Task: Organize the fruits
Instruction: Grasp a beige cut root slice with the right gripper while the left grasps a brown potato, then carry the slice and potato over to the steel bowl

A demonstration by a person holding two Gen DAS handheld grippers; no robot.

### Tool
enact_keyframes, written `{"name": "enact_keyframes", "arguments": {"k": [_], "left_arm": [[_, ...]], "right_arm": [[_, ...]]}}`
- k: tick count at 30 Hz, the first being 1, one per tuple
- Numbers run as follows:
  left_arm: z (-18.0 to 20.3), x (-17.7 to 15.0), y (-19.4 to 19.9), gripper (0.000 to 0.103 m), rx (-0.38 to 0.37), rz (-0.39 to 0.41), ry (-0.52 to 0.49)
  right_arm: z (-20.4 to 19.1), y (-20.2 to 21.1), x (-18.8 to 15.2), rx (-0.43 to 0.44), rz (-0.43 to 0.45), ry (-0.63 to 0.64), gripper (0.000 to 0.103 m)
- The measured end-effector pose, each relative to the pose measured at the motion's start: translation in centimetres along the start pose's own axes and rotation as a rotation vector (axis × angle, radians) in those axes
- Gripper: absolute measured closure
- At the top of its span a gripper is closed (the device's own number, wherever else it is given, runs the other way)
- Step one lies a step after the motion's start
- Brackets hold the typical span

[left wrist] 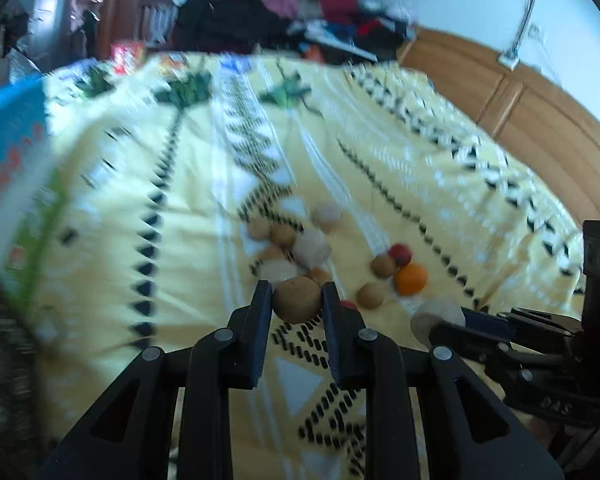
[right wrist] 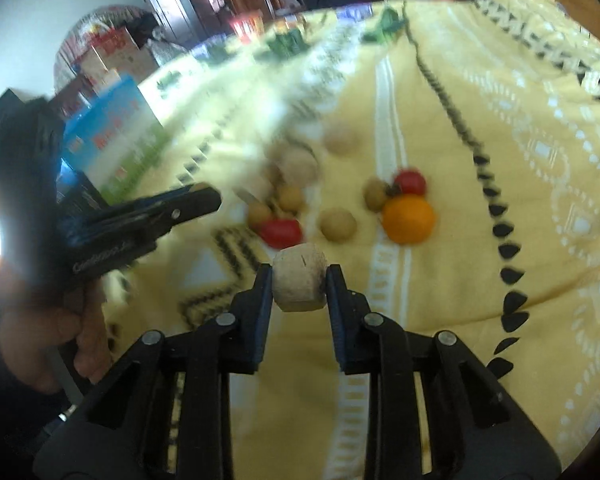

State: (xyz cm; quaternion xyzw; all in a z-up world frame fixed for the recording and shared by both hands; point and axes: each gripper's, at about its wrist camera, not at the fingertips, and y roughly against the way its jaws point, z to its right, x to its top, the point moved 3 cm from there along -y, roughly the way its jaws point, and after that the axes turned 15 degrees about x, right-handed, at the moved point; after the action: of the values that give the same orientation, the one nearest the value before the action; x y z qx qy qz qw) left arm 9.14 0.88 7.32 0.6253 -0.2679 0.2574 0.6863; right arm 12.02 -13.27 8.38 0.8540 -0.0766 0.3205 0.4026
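My left gripper [left wrist: 297, 296] is shut on a small round brown fruit [left wrist: 298, 299], held above the yellow patterned bedspread [left wrist: 204, 208]. My right gripper [right wrist: 299, 280] is shut on a pale beige fruit [right wrist: 300, 279] with a flattened side. Below both lies a loose cluster of several fruits: an orange [right wrist: 408, 219], a red fruit [right wrist: 410, 183], another red one [right wrist: 281, 233], and small brown and pale ones [right wrist: 337, 225]. The right gripper with its pale fruit [left wrist: 438, 316] shows at the lower right of the left wrist view. The left gripper's black body [right wrist: 140, 220] sits left in the right wrist view.
A blue and white box [right wrist: 116, 136] stands at the left edge of the bed, seen blurred as the box [left wrist: 8, 152] in the left wrist view. A wooden headboard [left wrist: 540, 120] borders the far right. A pile of clothes [left wrist: 300, 12] lies beyond the bed. A hand [right wrist: 56, 340] grips the left tool.
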Motion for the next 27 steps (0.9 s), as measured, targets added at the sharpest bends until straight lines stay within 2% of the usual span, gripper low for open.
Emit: {"name": "enact_keyframes", "arguments": {"k": [4, 7, 14, 20, 27], "left_arm": [[-2.4, 2.2, 5.8, 0.078, 0.041, 0.095, 0.038], [-4.6, 3.8, 9.9, 0.078, 0.099, 0.163, 0.053], [-11.2, 6.1, 17.2, 0.078, 0.218, 0.253, 0.135], [-17.9, 5.9, 22.2, 0.078, 0.328, 0.295, 0.219], [-26.4, 4.1, 27.4, 0.078, 0.448, 0.334, 0.33]], "right_arm": [[-3.5, 1.5, 2.9, 0.02, 0.07, 0.047, 0.076], [-6.7, 2.5, 5.2, 0.041, 0.112, 0.1, 0.076], [-15.2, 3.7, 9.4, 0.117, 0.156, 0.213, 0.076], [-22.2, 2.7, 11.1, 0.202, 0.154, 0.281, 0.076], [-28.9, 1.1, 11.2, 0.286, 0.137, 0.393, 0.076]]}}
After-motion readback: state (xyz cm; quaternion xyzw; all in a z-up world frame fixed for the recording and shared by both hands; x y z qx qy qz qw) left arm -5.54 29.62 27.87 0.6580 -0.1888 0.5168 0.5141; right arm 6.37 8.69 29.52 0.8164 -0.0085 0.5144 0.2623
